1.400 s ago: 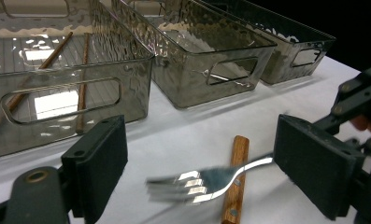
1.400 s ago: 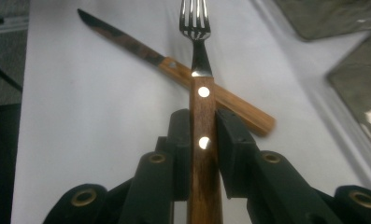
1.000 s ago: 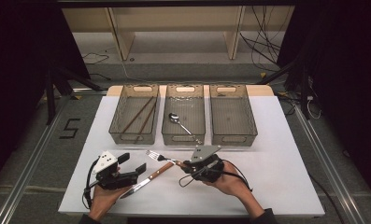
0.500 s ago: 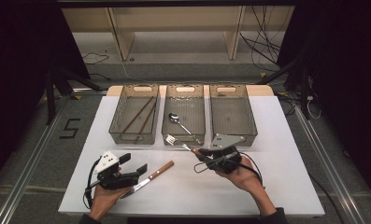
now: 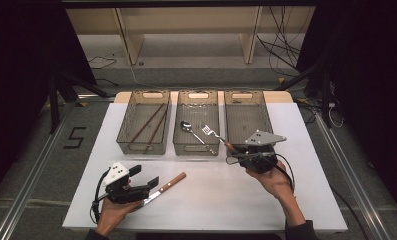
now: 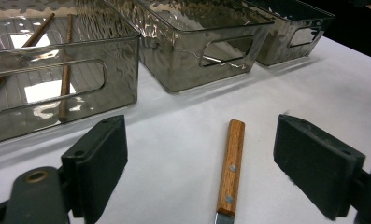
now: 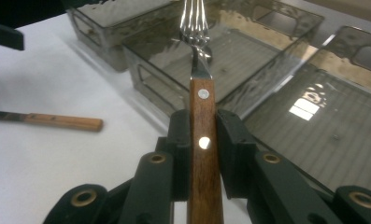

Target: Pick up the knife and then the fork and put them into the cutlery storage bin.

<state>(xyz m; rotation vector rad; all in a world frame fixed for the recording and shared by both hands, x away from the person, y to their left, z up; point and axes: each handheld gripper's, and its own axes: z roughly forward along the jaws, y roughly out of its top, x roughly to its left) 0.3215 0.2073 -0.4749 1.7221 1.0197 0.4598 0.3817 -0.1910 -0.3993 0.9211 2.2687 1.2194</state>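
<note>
White tabletop (image 5: 286, 200) fills the middle of the high view, three smoked clear plastic bins in a row at upper centre: left bin (image 5: 123, 135) has chopsticks (image 5: 148, 123), middle bin (image 5: 178, 140) a spoon (image 5: 193, 134), right bin (image 5: 266, 120) looks empty. Right gripper (image 5: 234, 150), centre right of frame, jaws clamped on the wood handle of a fork (image 5: 213, 135), tines out over the near edge between middle and right bins; in the right gripper view the fork (image 7: 199, 93) stands straight up between the pads, grip at the riveted handle. Left gripper (image 5: 148, 184), lower left, jaws spread wide, nothing held, straddling a wood-handled knife (image 5: 165, 187) lying flat on the table; same knife (image 6: 231, 165) sits between the jaws in the left gripper view. Judgement: fork and knife are light, stiff, not fragile; metal ends slick, so take them by the wood handle, mid-length. Knife blade is cut off at the bottom of the left gripper view and mostly hidden under the gripper in the high view; fork handle end hidden in the jaws.
</note>
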